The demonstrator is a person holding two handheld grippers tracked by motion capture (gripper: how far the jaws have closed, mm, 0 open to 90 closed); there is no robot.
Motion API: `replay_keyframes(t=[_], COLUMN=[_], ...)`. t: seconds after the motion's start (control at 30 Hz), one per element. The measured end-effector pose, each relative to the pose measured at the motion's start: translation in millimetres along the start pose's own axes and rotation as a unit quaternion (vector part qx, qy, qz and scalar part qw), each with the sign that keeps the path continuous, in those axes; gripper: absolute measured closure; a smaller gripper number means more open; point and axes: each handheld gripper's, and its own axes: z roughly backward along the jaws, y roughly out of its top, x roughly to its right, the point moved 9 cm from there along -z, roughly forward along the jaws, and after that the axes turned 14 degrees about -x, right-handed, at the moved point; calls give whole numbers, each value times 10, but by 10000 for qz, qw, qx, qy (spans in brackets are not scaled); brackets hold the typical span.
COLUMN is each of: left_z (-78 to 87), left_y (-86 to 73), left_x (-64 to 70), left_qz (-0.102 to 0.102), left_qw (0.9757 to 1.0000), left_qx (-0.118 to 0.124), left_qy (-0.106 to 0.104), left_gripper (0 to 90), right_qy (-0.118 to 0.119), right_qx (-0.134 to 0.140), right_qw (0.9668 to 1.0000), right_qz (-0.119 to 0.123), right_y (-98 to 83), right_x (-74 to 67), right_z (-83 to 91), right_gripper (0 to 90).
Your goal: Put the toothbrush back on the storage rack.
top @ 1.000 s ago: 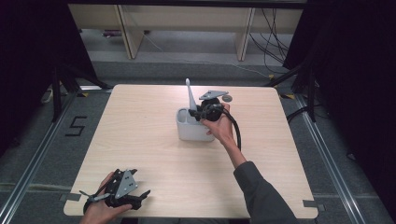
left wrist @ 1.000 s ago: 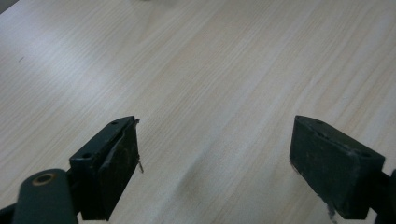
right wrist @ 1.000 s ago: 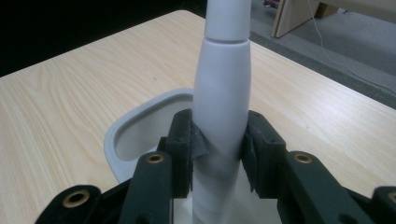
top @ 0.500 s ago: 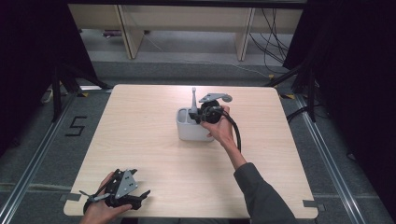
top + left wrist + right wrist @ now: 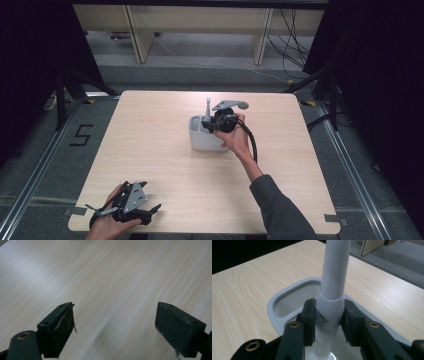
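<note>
Over the grey bin (image 5: 206, 141) near table (image 5: 165, 165) centre, the right gripper (image 5: 214, 123) is clamped on a grey-white handle (image 5: 208, 109), jaws pressed against both sides of it. Handle stands roughly upright, lower end down inside the bin. Right gripper view gives the detail: handle (image 5: 334, 282) has a thicker collar right where the jaws bite, and the bin (image 5: 277, 315) rim curves round an open compartment to one side; what the handle's lower end belongs to can't be made out. Left gripper (image 5: 150, 212) sits well apart from the bin, at the table's near edge, jaws wide apart, holding nothing. Left gripper view puts bare wood grain between the jaws. Right forearm reaches in from the near edge to the bin's right side, hand (image 5: 235, 137) wrapped round the gripper body. Left hand (image 5: 107, 225) grips its tool low at the table edge.
</note>
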Motion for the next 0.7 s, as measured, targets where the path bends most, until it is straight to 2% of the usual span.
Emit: replay_keyframes(t=[0.13, 0.17, 0.2, 0.27, 0.37, 0.4, 0.47, 0.5, 0.57, 0.6, 0.7], left_z=[-2, -5, -5, -10, -9, -10, -5, -4, -6, -5, -10], left_y=[-9, -7, 2, 2, -1, -1, -5, -10, -1, -9, 0], left_x=[11, 8, -1, -13, -7, -6, 5, -1, 1, -13, -8], left_qz=[37, 40, 3, 13, -2, 2, -34, -58, 1, 30, 5], left_qw=[10000, 10000, 10000, 10000, 10000, 10000, 10000, 10000, 10000, 10000, 10000], left_qx=[-39, -27, 10, 7, -8, -7, -30, -64, -10, -45, -7], left_qy=[-34, -4, 28, 91, 42, 46, -30, -7, 8, 64, 56], left_gripper=[152, 152, 152, 152, 152, 152, 152, 152, 152, 152, 152], right_qy=[29, -18, -25, -2, -1, -25, -85, 2, -4, -22, 31], right_qx=[-10, 4, 8, 15, 7, 57, 118, 92, 106, 219, 228], right_qw=[10000, 10000, 10000, 10000, 10000, 9999, 9999, 9999, 9998, 9996, 9995], right_qz=[-43, 61, 65, 4, -35, 81, -46, -117, -160, -178, -195], right_y=[2, 9, 10, 12, 8, 19, 26, 19, 16, 35, 30], right_x=[-14, -5, -7, -18, -20, 1, 15, 5, 0, 5, -1], right_z=[2, 1, 1, 3, 10, 9, 18, 33, 47, 54, 85], right_gripper=[638, 633, 630, 613, 585, 561, 495, 468, 458, 440, 402])
